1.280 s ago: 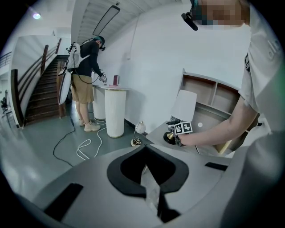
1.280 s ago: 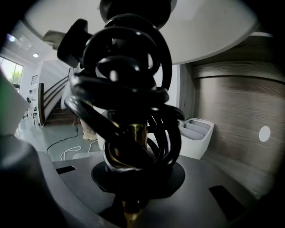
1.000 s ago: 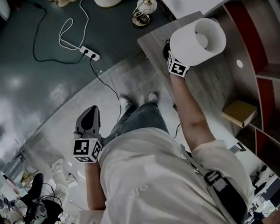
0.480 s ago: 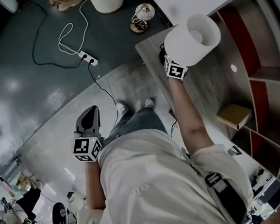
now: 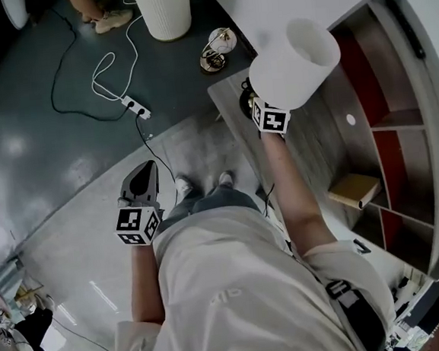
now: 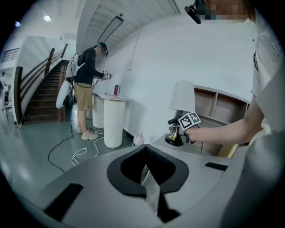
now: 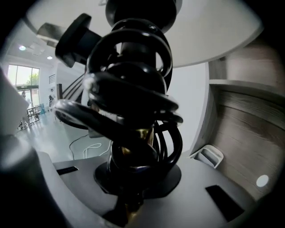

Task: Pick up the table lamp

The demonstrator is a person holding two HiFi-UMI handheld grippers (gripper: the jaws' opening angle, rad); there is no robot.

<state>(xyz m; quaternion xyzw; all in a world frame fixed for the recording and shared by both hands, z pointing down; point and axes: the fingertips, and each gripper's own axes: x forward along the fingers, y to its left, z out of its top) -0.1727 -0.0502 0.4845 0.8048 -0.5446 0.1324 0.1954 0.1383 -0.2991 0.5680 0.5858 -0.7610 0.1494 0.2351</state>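
Right gripper (image 5: 258,106) is clenched on the stem of the table lamp (image 5: 294,63). A black cord (image 7: 133,89) is coiled round that stem, and the white shade is over the near end of the tabletop (image 5: 309,151). Left gripper (image 5: 146,171) hangs closed and empty above the floor. A shelf unit (image 5: 406,120) stands just behind the lamp, with a tan box (image 5: 354,190) by its lower compartment. The power strip (image 5: 137,107) and ribbed pedestal (image 5: 163,8) are well apart from it.

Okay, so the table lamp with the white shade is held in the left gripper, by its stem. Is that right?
Not quite: the table lamp with the white shade is held by its stem in the right gripper, not the left. The right gripper view shows its jaws closed on the stem under the coiled black cord. In the head view the left gripper hangs empty at the person's side.
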